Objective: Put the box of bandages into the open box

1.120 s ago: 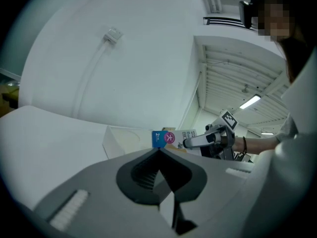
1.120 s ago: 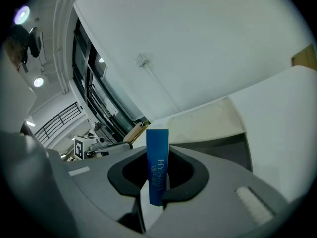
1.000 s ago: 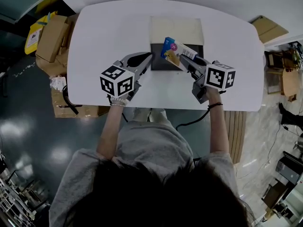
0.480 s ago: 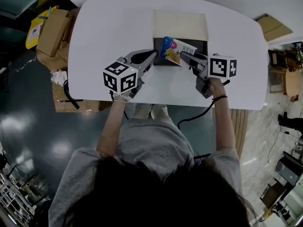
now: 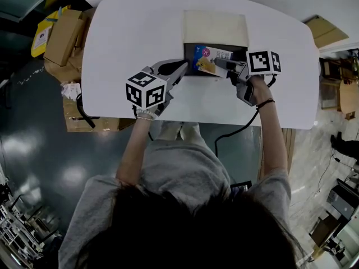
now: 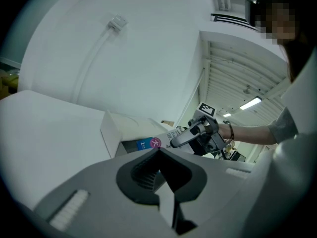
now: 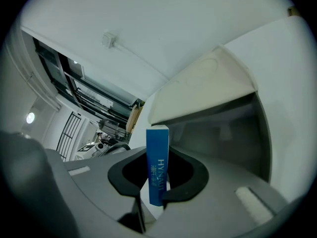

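Note:
The open box [image 5: 242, 54] stands mid-table with its pale lid [image 5: 215, 28] folded back and a dark inside. The bandage box [image 5: 209, 59], blue and white with a pink dot, hangs just over that opening, and my right gripper [image 5: 220, 64] is shut on it from the right. In the right gripper view its blue edge [image 7: 157, 162] stands between the jaws [image 7: 157, 185], facing the open box [image 7: 223, 128]. My left gripper [image 5: 183, 66] rests at the box's left front corner, jaws shut and empty [image 6: 159, 151]. It looks toward the open box [image 6: 115, 132], the bandage box [image 6: 148, 144] and the right gripper [image 6: 184, 138].
The white table [image 5: 129, 38] has rounded corners and its front edge lies close to the person. Cardboard boxes [image 5: 60, 45] are stacked on the floor to the left, and more cardboard [image 5: 318, 31] lies at the right. A black cable [image 5: 235, 131] hangs from the right gripper.
My right gripper has sunk and rolled, bringing the bandage box from a tilted pose above the open box down flatter into its mouth. The left gripper has stayed put.

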Tool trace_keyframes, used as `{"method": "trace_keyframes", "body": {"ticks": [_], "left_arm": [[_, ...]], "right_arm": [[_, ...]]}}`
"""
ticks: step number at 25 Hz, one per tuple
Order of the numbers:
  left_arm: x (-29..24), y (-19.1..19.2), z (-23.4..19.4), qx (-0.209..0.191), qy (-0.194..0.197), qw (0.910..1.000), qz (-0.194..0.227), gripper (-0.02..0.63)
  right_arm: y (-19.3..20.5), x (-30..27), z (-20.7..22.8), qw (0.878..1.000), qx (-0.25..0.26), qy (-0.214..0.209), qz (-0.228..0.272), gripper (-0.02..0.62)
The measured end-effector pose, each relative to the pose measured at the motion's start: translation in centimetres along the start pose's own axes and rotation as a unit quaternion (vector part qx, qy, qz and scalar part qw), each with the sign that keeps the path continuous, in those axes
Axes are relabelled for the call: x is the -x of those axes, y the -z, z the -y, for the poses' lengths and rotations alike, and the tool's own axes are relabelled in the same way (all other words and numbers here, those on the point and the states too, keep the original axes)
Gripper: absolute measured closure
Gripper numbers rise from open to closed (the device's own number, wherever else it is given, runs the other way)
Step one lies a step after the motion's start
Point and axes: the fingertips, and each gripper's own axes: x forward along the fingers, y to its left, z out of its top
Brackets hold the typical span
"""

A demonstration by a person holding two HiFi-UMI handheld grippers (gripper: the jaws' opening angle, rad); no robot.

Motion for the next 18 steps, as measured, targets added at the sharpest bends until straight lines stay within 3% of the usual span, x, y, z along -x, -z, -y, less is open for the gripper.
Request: {"method": "trace_keyframes", "body": {"ticks": [11,18], "left_arm": [[-0.1,0.0,0.4,0.006,0.003,1.0000,0.000,0.611],[-0.3,-0.3,0.5,0.009,0.005,0.9999,0.004,0.611]], "right_arm": [[0.5,-1.0,1.2,0.997,-0.028,0.016,-0.065,0.511],[0.4,-1.3,1.7,0.996,-0.037,0.016,-0.078,0.511]]}}
